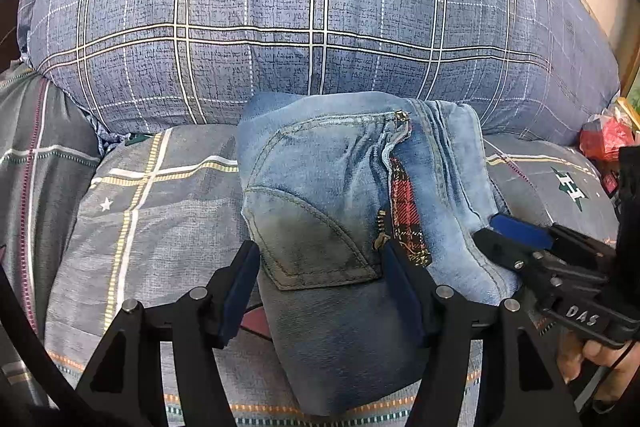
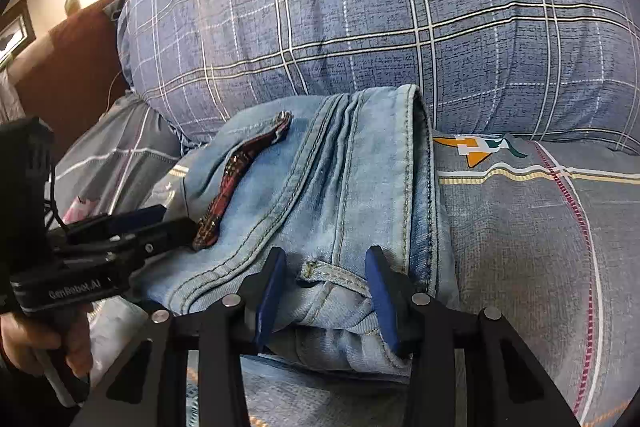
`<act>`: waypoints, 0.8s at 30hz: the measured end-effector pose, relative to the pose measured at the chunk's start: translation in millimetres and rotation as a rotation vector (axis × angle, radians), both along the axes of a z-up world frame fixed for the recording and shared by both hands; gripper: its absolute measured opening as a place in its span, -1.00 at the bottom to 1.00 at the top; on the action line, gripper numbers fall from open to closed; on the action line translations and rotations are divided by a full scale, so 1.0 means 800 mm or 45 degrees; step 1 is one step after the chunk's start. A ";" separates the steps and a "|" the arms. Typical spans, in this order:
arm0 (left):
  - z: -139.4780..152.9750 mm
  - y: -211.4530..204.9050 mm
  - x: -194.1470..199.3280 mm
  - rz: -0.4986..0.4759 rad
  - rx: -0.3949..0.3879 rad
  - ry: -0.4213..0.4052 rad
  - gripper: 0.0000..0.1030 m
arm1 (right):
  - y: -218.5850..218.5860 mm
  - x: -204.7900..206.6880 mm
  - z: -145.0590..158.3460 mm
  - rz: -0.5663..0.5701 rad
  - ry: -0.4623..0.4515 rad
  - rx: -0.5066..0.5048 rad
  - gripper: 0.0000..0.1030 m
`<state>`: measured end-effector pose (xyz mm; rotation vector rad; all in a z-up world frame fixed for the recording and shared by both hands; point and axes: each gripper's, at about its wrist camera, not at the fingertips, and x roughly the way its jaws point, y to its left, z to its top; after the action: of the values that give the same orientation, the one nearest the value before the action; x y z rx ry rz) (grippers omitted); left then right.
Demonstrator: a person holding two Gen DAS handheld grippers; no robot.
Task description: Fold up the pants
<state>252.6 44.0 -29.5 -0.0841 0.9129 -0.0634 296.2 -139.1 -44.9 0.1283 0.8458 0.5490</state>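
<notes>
Both claws spread wide over folded jeans (image 1: 340,219): left gripper (image 1: 320,291), right gripper (image 2: 326,291). Risk: soft bedspread (image 2: 520,247), bundle unfolding if nudged.

We see the left hand-held gripper (image 1: 320,291) with its two blue-padded fingers (image 1: 240,291) spread apart, jaws standing wide and level. The right hand-held gripper (image 2: 326,291) is likewise parted, though a little less wide, its blue pads (image 2: 382,295) angled slightly outward. Each shows in the other's view from the side (black body, lettering on the casing), gripped from beneath by a bare hand (image 2: 44,347), fingers curled round the handle.
</notes>
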 end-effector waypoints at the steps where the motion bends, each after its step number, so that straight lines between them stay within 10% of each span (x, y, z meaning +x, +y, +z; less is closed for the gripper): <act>1: 0.004 0.000 -0.003 -0.001 0.005 0.001 0.25 | -0.002 -0.002 0.005 -0.004 0.002 0.005 -0.13; 13: 0.040 -0.009 -0.033 -0.007 0.029 -0.017 0.27 | -0.019 -0.038 0.040 -0.059 -0.022 0.021 0.09; 24: 0.072 -0.007 -0.097 0.058 0.085 -0.104 0.68 | -0.031 -0.099 0.069 -0.083 -0.082 -0.042 0.73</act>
<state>175.2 38.1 28.2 -0.0399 0.8308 0.0057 217.4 -164.2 10.5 0.1070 0.7848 0.4756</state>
